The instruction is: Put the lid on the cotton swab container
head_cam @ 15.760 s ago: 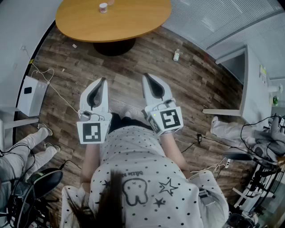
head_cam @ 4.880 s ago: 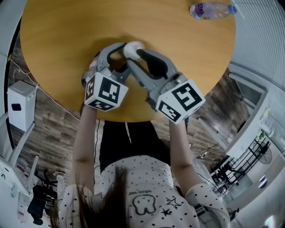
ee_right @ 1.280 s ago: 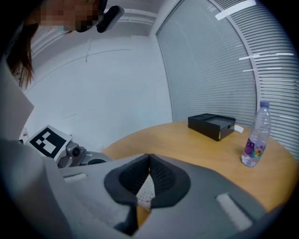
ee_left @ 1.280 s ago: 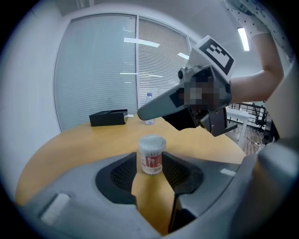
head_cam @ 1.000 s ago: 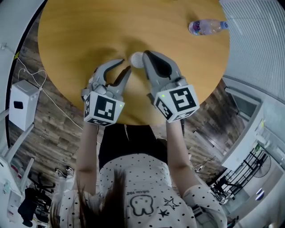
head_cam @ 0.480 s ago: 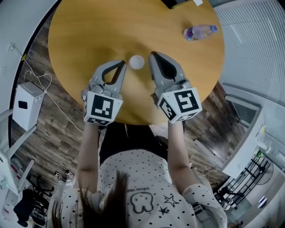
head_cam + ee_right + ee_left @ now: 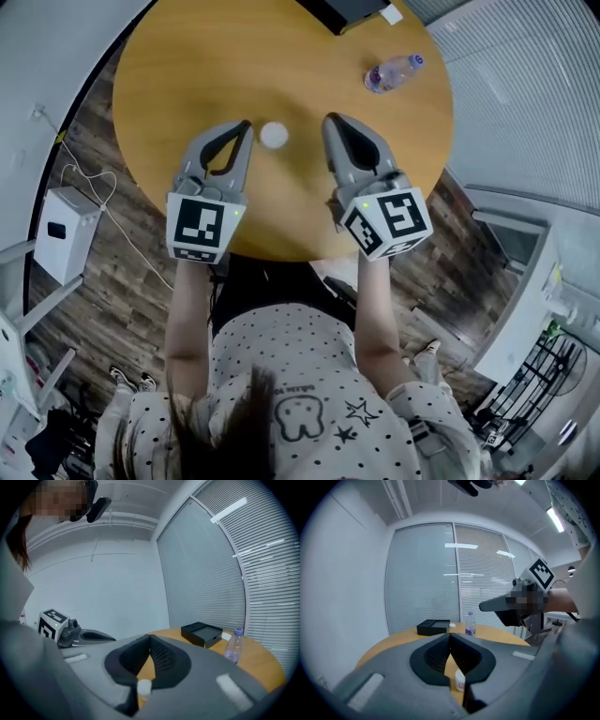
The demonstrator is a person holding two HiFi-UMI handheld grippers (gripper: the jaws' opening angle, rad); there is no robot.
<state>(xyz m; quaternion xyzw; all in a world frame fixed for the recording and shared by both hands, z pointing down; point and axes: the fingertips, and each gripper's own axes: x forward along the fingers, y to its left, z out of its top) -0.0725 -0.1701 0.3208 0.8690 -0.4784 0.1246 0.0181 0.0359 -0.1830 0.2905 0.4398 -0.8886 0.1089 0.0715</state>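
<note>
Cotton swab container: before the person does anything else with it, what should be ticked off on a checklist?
1. Lid on top of the cotton swab container: ok.
2. Lid pressed fully home: cannot tell, too small to see.
3. Container standing upright on the table: ok.
4. Left gripper shut with nothing between its jaws: ok.
5. Right gripper shut with nothing between its jaws: ok.
6. Both grippers apart from the container, water bottle well away from it: ok.
</note>
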